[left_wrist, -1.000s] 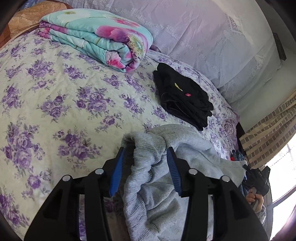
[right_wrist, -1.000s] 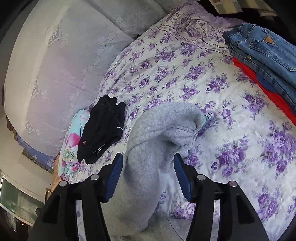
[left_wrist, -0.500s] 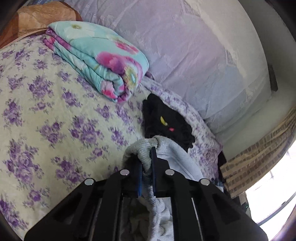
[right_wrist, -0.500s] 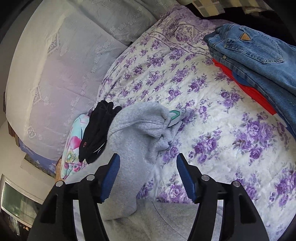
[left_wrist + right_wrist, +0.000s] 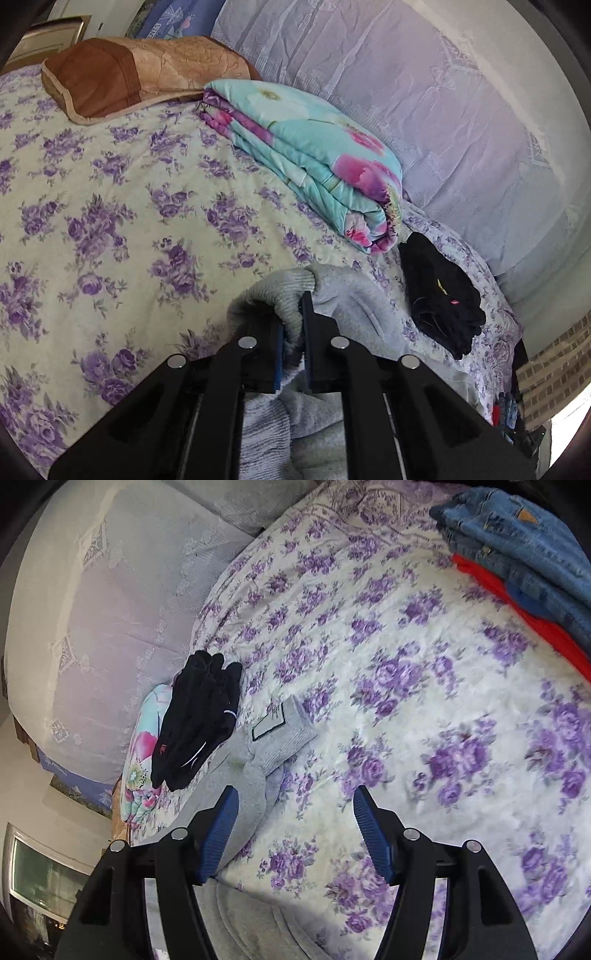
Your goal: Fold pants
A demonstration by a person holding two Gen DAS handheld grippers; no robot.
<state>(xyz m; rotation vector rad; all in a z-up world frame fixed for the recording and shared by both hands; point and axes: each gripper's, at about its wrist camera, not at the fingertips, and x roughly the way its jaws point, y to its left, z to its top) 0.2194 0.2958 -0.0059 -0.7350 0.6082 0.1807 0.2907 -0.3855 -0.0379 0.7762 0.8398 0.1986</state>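
The grey sweatpants (image 5: 343,299) lie bunched on the flowered bed. My left gripper (image 5: 291,317) is shut on a ribbed grey edge of the pants, which folds over its fingertips. In the right wrist view the grey pants (image 5: 258,753) stretch away toward the black clothes, with a ribbed end and a white label showing. My right gripper (image 5: 295,805) is open and holds nothing; its left finger touches the grey fabric and its right finger is over the bedspread.
A folded teal floral quilt (image 5: 314,155) and a brown pillow (image 5: 129,70) lie at the head of the bed. Folded black clothes (image 5: 439,295) sit near the wall-side edge. Folded jeans (image 5: 524,535) over a red garment (image 5: 535,627) lie at the right.
My left gripper closed on the ribbed edge of the pants and lifted it. My right gripper, open throughout, drew back from the pants leg, which dropped flat onto the bed.
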